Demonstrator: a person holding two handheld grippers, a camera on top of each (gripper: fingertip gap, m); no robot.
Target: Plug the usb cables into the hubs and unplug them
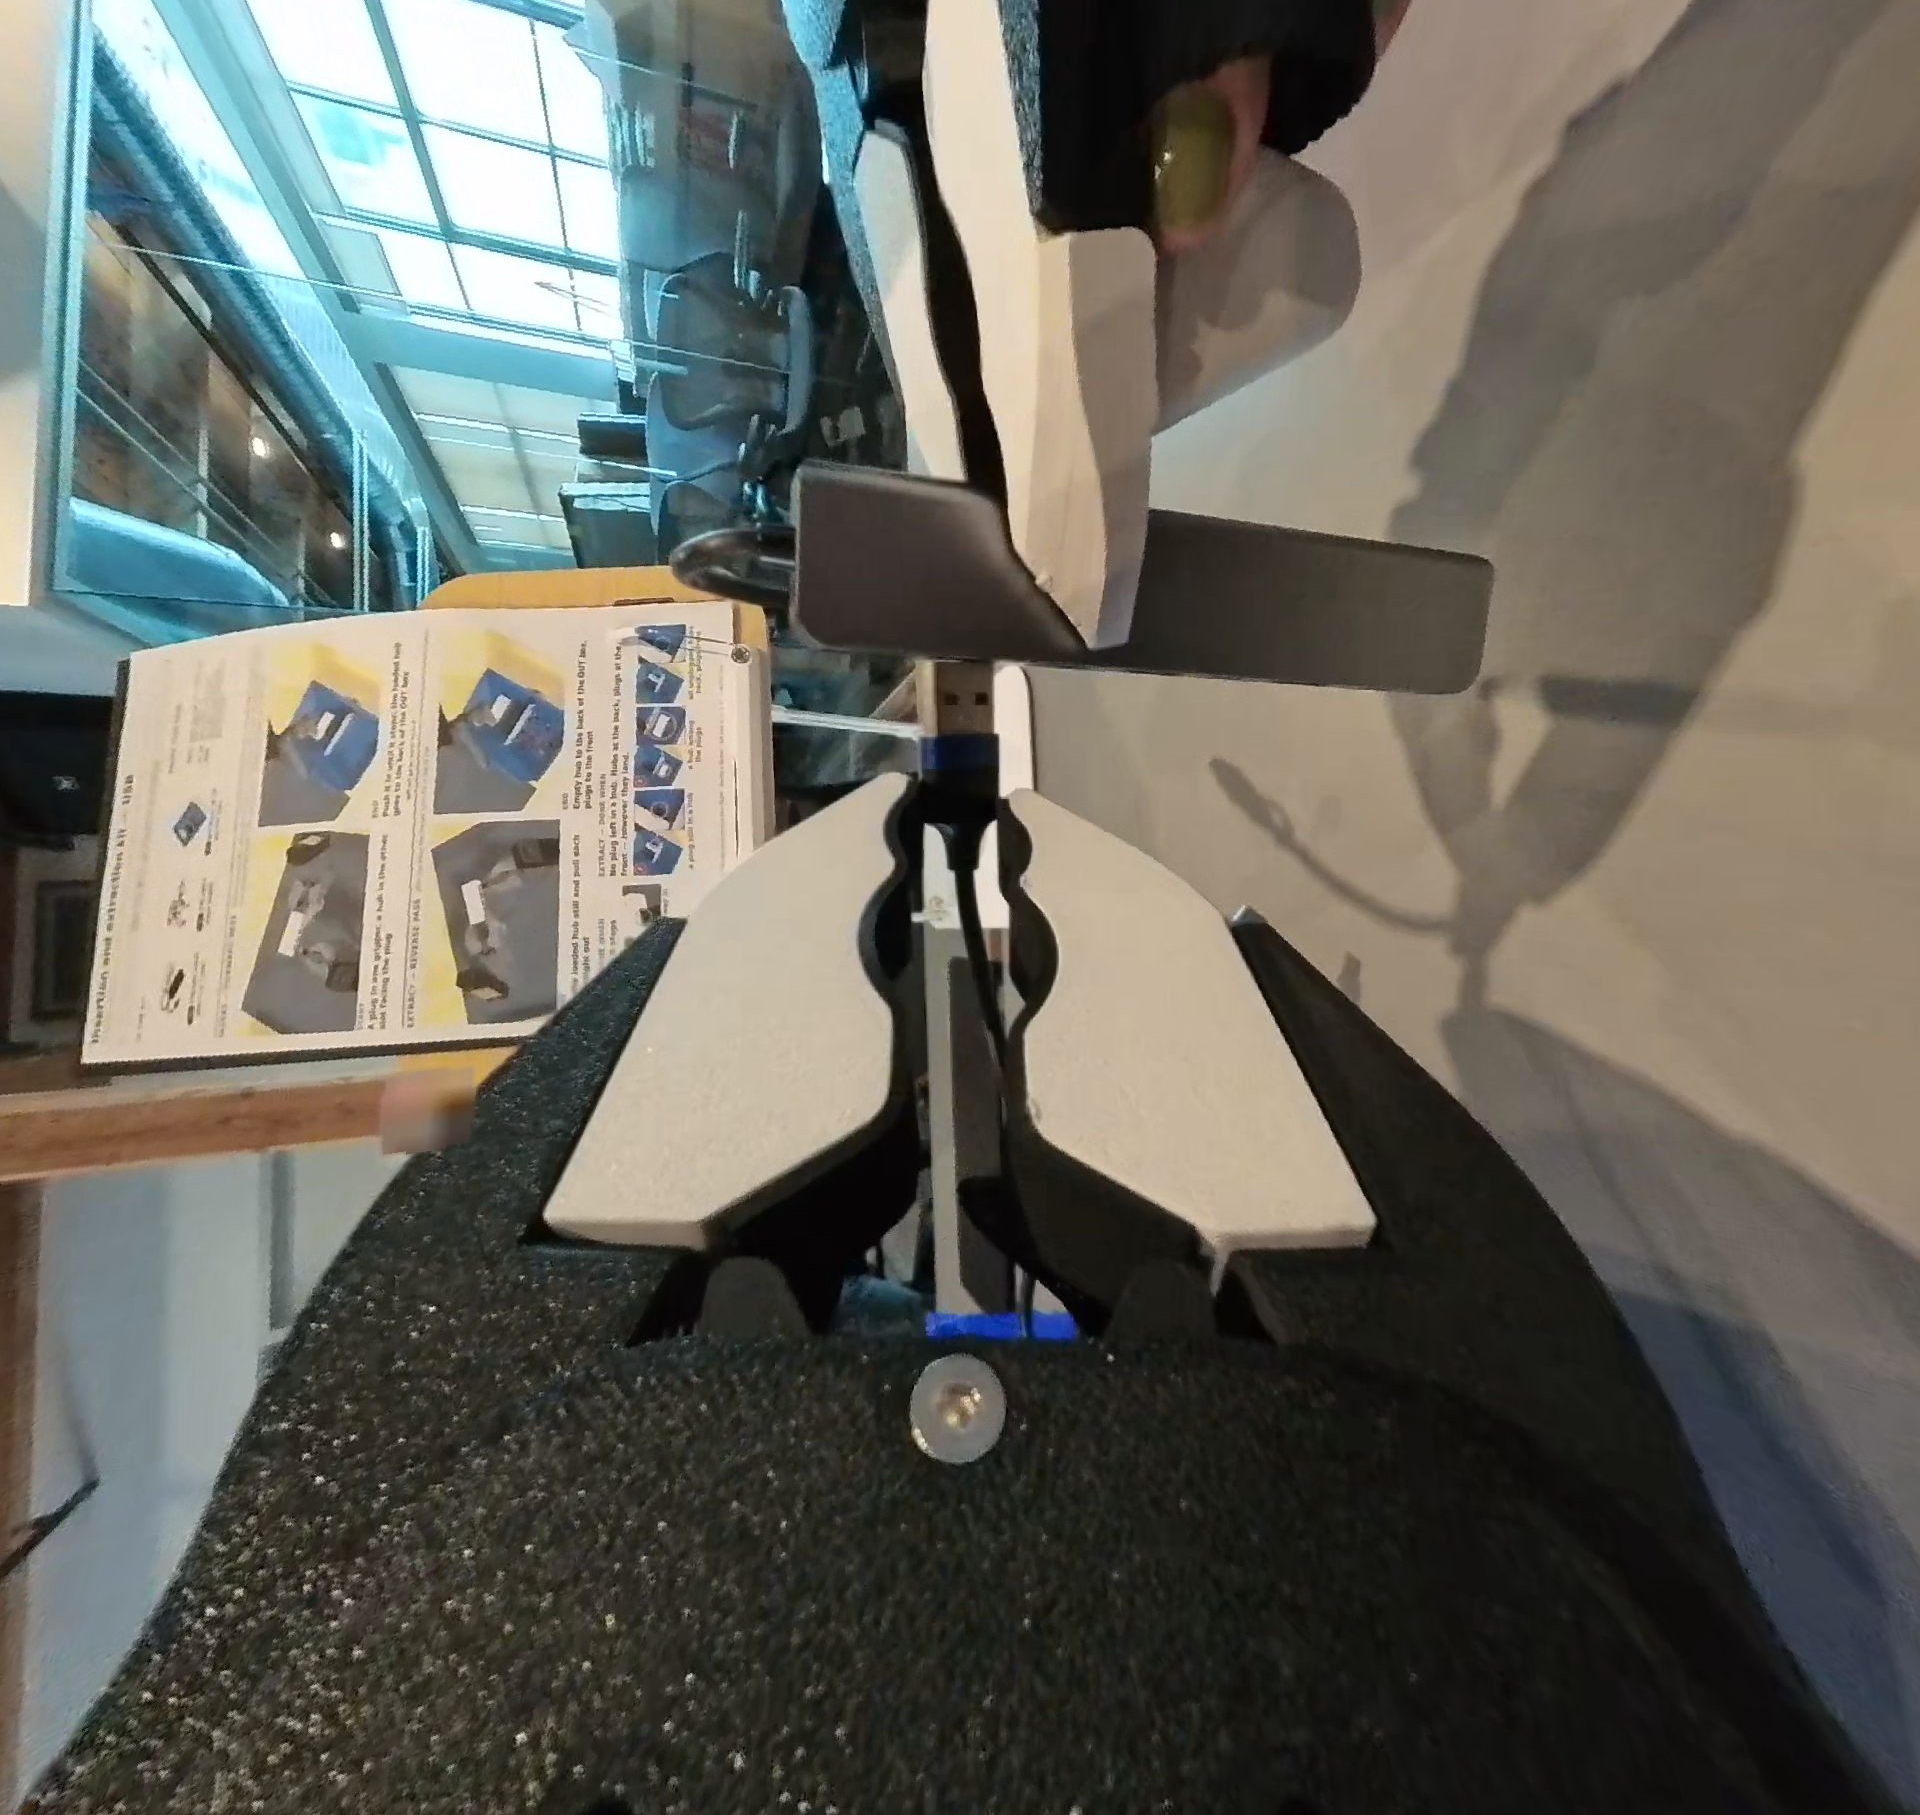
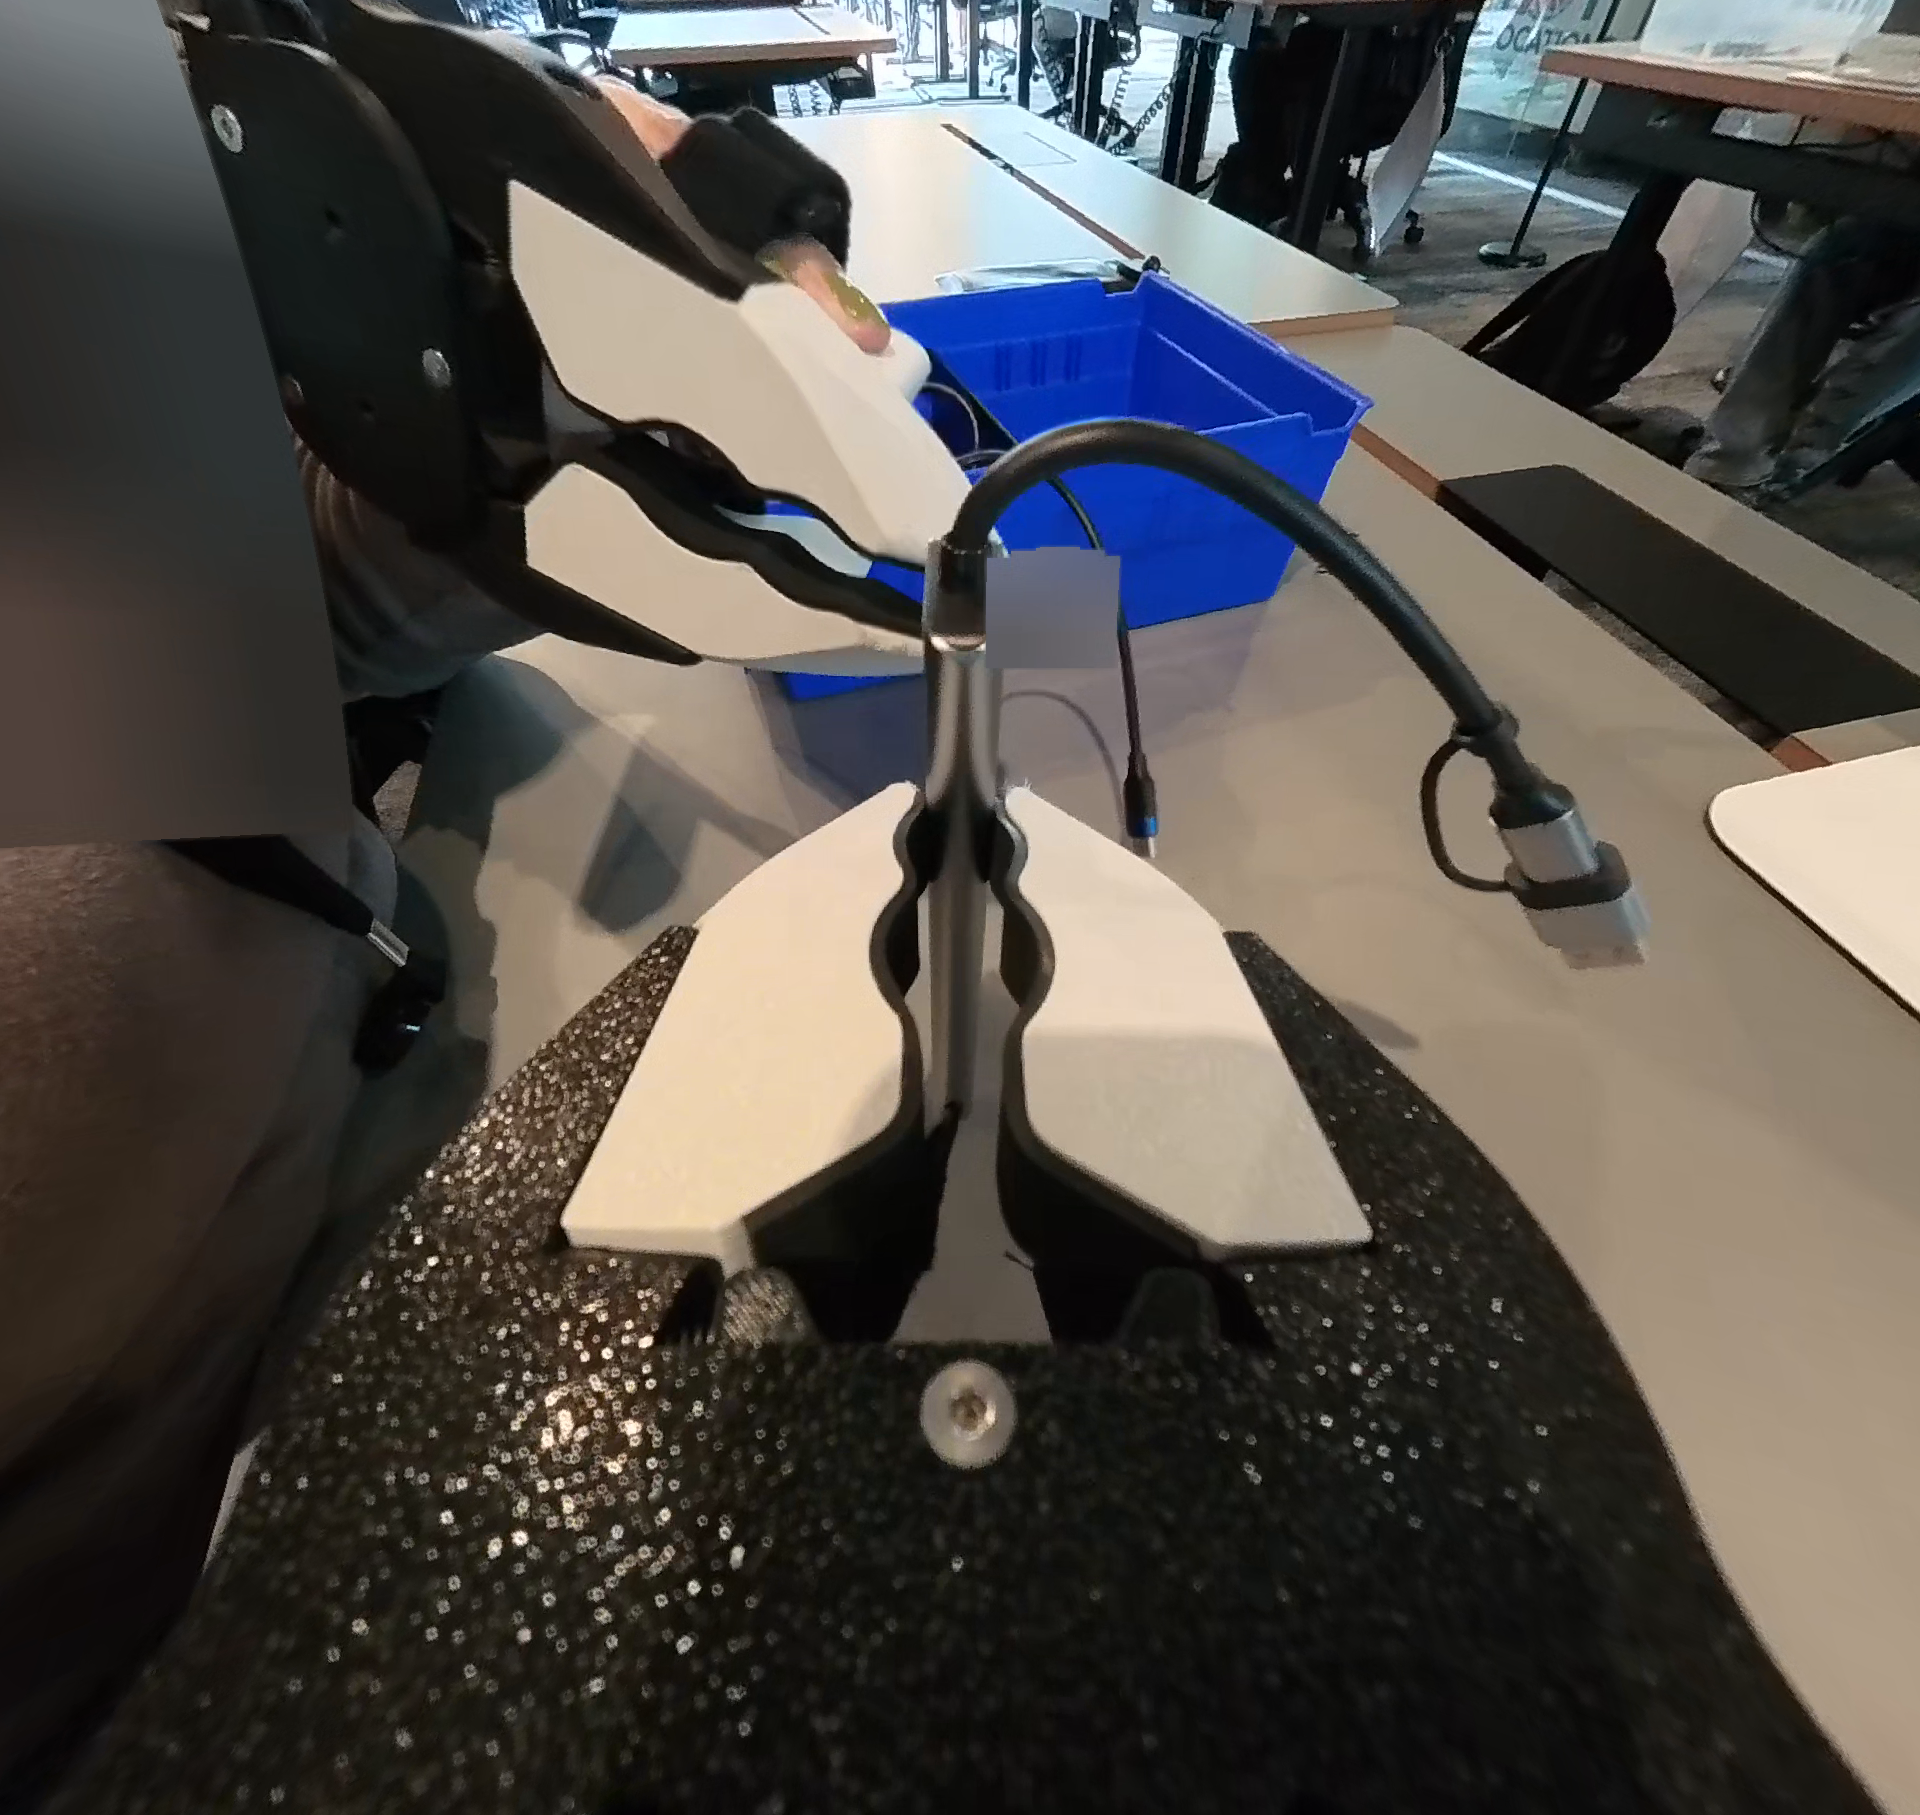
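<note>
In the left wrist view my left gripper [image 1: 961, 799] is shut on a black USB plug [image 1: 961, 726] with a blue ring. Its metal tip points at the side of the dark grey hub [image 1: 1299, 612], very close to it; I cannot tell if it has entered a port. My right gripper [image 2: 961, 809] is shut on that hub [image 2: 956, 934], held edge-on and upright. The hub's own thick black cable [image 2: 1299, 539] arcs right and ends in a silver connector [image 2: 1569, 892]. The left gripper [image 2: 904, 612] meets the hub's top from the left. The plug's thin cable [image 2: 1132, 726] hangs down.
A blue bin [image 2: 1195, 415] with cables inside stands behind the hub on the grey table [image 2: 1455, 1142]. A black pad [image 2: 1662, 581] and a white board [image 2: 1829, 851] lie at the right. A printed instruction sheet [image 1: 416, 830] stands at the left in the left wrist view. The grippers are tip to tip, or close to it.
</note>
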